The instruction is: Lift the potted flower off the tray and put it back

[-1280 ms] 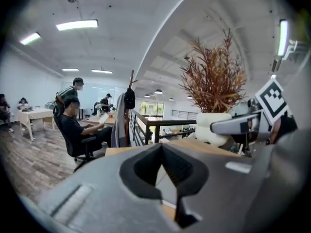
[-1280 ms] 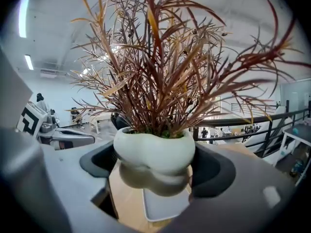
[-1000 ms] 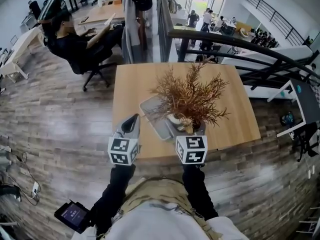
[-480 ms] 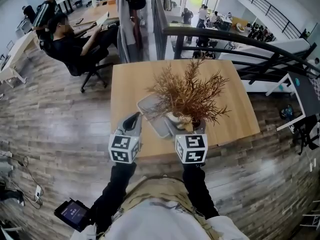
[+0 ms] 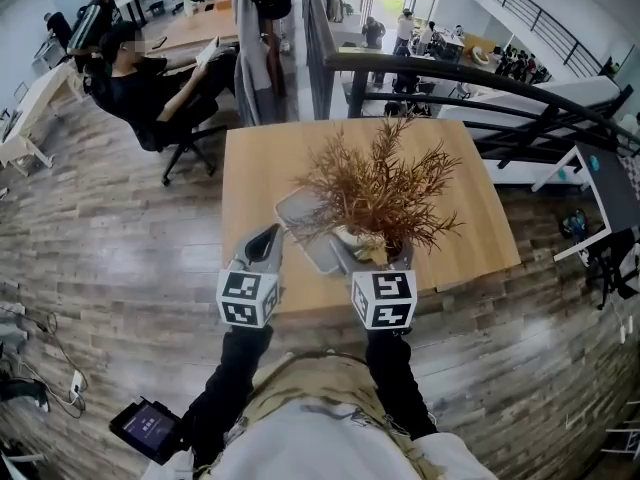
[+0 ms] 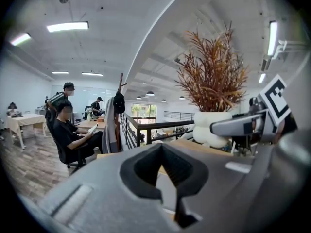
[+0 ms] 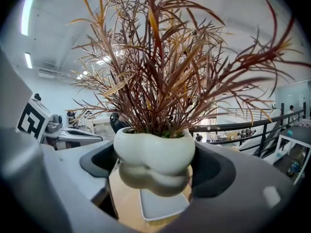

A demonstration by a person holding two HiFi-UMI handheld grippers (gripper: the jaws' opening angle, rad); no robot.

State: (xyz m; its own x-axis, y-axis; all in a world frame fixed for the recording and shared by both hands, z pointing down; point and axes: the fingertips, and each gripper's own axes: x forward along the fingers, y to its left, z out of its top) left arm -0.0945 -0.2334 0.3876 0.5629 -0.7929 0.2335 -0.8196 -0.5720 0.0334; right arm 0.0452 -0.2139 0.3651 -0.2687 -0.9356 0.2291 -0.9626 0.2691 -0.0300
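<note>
The potted flower, with rust-brown dry fronds [image 5: 378,186] in a lumpy white pot [image 7: 154,157], hangs between the jaws of my right gripper [image 7: 154,168], which is shut on the pot. In the right gripper view the grey tray [image 7: 163,205] lies on the wood below the pot, and the two are apart. From the head view the tray [image 5: 303,224] sits just left of and beyond the pot [image 5: 353,240]. My left gripper [image 5: 265,248] hovers at the table's near edge, left of the tray, shut on nothing. The pot [image 6: 214,128] shows at the right of the left gripper view.
The wooden table [image 5: 265,148] carries only the tray. Behind it stand a dark railing [image 5: 470,83] and a partition hung with coats [image 5: 262,28]. A person sits on an office chair [image 5: 150,93] at the far left. A tablet [image 5: 145,428] lies on the floor by my feet.
The head view has shifted slightly. The right gripper still holds the pot in much the same place, and the left gripper has not moved.
</note>
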